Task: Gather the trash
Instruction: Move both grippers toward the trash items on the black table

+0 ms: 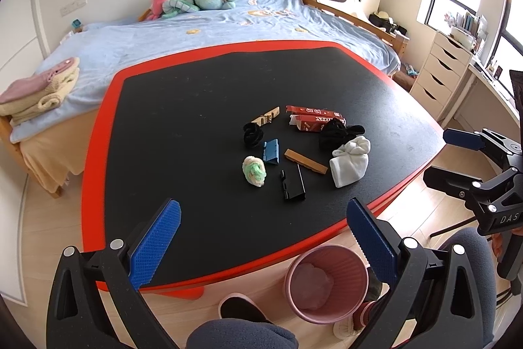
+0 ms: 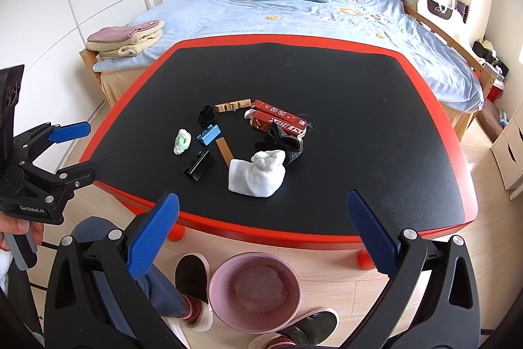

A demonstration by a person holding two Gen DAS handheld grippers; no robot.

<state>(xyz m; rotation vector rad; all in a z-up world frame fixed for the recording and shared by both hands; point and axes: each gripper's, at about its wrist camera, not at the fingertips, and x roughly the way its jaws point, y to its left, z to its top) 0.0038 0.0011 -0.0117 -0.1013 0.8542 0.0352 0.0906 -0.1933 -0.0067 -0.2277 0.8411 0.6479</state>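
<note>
Right now, through the left wrist camera, my left claw (image 1: 263,237) gapes wide with nothing between its blue pads, hanging above the near edge of the black, red-rimmed worktop (image 1: 196,107). Ahead of it lies the litter: a black folded plastic clip (image 1: 293,184) nearest, a brown flat strip (image 1: 305,161) running slantwise away to the right, a red printed carton (image 1: 313,116) farthest. Rolled socks sit among them, one white knotted sock bundle (image 1: 349,161) at the right. The pink ribbed waste bin (image 1: 325,283) stands on the floor just below the worktop's edge, partly hidden by my own claw. My right claw (image 1: 457,159) shows at the far right, spread open and empty.

Switching to the right wrist camera, the right claw (image 2: 261,233) likewise holds nothing. The white bundle lies straight ahead and nearest; the black clip sits left of it, so I judge the left arm better placed for that. Carton lettering stays partly covered by a black crumpled sock (image 2: 282,141).
</note>
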